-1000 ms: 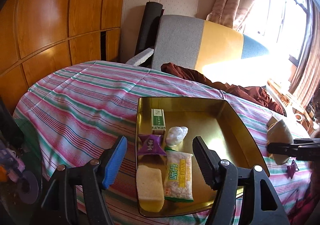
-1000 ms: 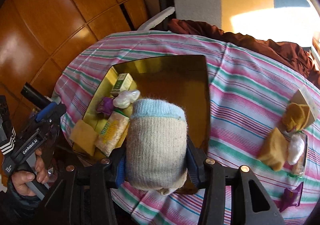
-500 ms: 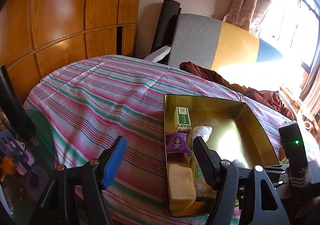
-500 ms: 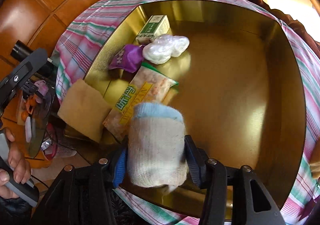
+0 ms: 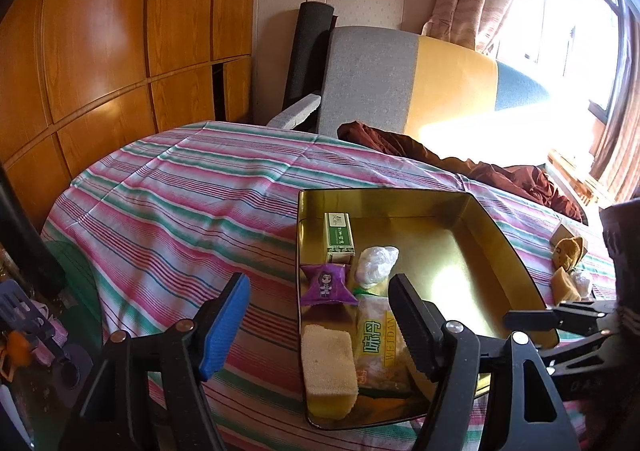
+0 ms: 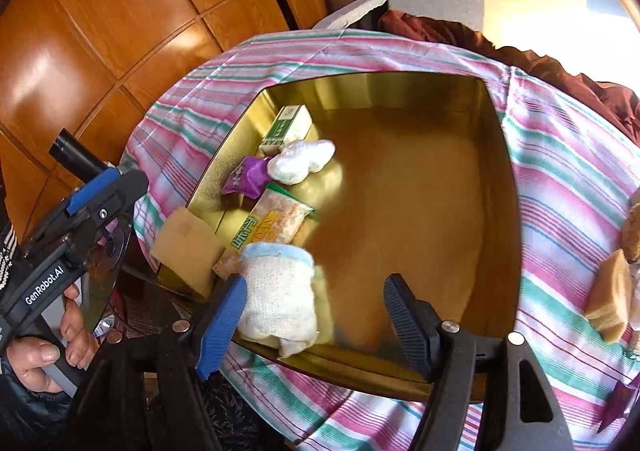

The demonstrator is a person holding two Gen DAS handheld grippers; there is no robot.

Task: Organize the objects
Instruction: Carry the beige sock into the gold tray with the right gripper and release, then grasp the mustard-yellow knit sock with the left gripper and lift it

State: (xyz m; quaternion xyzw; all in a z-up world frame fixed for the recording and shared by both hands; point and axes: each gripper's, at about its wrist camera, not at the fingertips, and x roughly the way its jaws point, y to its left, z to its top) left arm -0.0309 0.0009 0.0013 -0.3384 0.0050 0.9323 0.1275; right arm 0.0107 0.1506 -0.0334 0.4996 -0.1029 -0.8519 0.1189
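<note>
A gold tray (image 6: pixel 440 99) (image 5: pixel 472 211) sits on the striped bedspread. It holds a green box (image 6: pixel 286 127) (image 5: pixel 339 237), a white packet (image 6: pixel 302 161) (image 5: pixel 376 263), a purple sachet (image 6: pixel 248 177) (image 5: pixel 324 285), a snack bag (image 6: pixel 272 225) (image 5: pixel 376 347) and a yellow sponge (image 6: pixel 188 251) (image 5: pixel 328 367). A rolled beige sock with a blue cuff (image 6: pixel 278 291) lies in the tray's near corner, against the blue pad of my right gripper (image 6: pixel 314 315), which is open. My left gripper (image 5: pixel 320 319) is open and empty at the tray's left edge.
More items lie on the bedspread right of the tray: sponge pieces (image 6: pixel 610 303) (image 5: pixel 564 287), a white packet (image 5: pixel 582 281) and a purple sachet (image 6: pixel 618 399). A brown blanket (image 5: pixel 500 171) and a sofa (image 5: pixel 420 83) are behind. Wooden cabinets (image 5: pixel 100 51) stand left.
My right gripper has opened and let go of the sock, which now lies in the tray's near corner. The right gripper has drawn back. The left gripper has barely moved.
</note>
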